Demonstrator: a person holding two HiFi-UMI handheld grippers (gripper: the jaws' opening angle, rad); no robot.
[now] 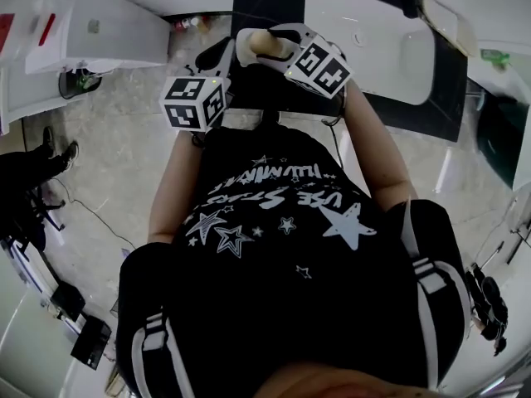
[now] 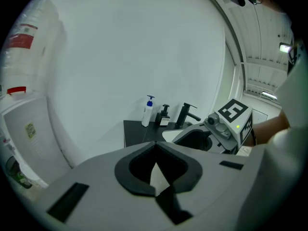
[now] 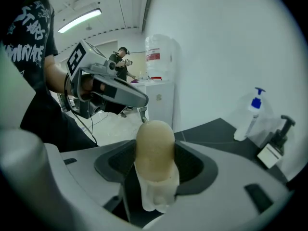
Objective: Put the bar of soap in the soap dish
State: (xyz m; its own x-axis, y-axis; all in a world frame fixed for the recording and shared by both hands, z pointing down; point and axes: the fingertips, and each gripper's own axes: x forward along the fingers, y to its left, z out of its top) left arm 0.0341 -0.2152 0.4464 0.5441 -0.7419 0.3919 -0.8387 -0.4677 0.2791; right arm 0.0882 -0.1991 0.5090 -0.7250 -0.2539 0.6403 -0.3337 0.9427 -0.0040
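Observation:
A cream bar of soap (image 3: 154,150) stands on end between the jaws of my right gripper (image 3: 155,177), which is shut on it. From the head view the soap (image 1: 251,43) pokes out left of the right gripper's marker cube (image 1: 320,66), above the dark counter's edge. My left gripper (image 2: 157,173) is shut with nothing in it; its cube (image 1: 196,102) hangs just left of the right one. I cannot make out a soap dish in any view.
A white basin (image 1: 377,44) is set in a black counter (image 1: 448,81). A white pump bottle (image 2: 147,111), a black dispenser (image 2: 164,115) and a black tap (image 2: 187,113) stand at the wall. A water cooler (image 3: 156,88) is on the left. A person stands far back.

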